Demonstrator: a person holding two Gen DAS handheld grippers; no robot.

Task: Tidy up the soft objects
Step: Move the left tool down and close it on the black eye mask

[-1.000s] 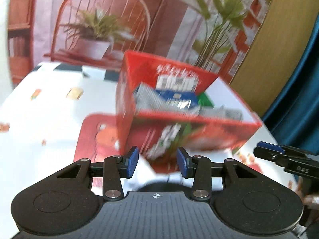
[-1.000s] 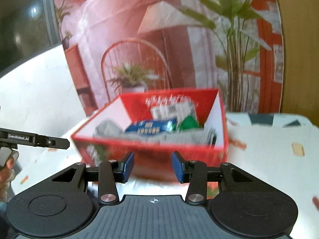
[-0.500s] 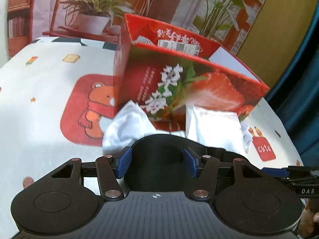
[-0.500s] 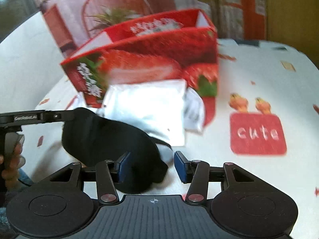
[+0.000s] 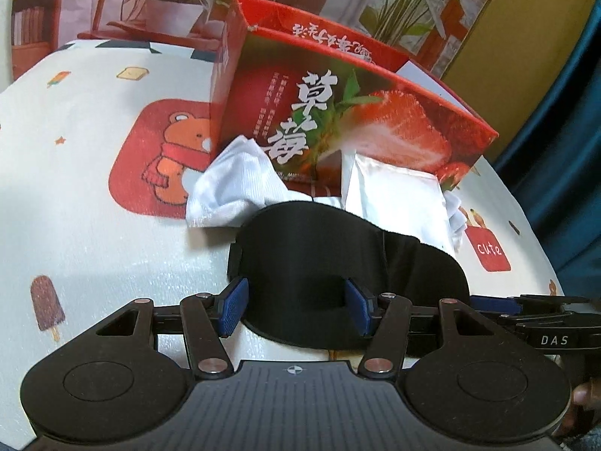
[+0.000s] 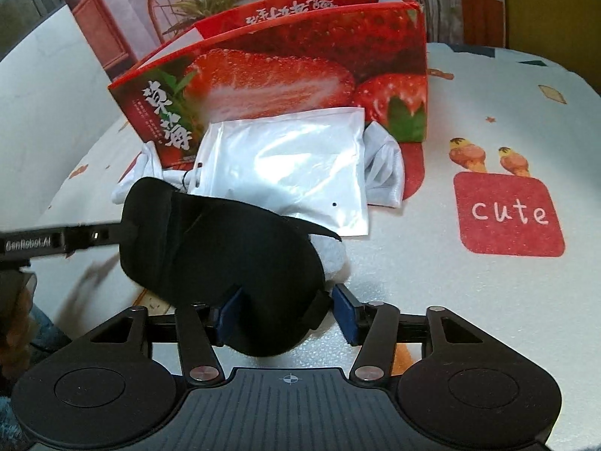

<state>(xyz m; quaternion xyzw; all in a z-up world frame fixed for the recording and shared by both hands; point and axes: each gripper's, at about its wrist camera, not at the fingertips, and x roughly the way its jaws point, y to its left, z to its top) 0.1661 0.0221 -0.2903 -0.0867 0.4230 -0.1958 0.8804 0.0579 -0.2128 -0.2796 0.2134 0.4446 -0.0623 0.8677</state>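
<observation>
Both tongs, left (image 5: pixel 296 310) and right (image 6: pixel 287 310), unclenched astride black sleep mask (image 5: pixel 338 259), right's just widening: clench ends evenly, lift toward strawberry box (image 6: pixel 285 60) at 12 o'clock.

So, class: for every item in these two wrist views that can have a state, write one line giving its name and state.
Strawberry box: upright, open-topped.
Black eye mask: lying on the table, unfolded, between both grippers' pads.
White pouch: sealed, flat, against the box.
White cloth: crumpled.
Left gripper: open.
Right gripper: open, jaws just opening.
</observation>
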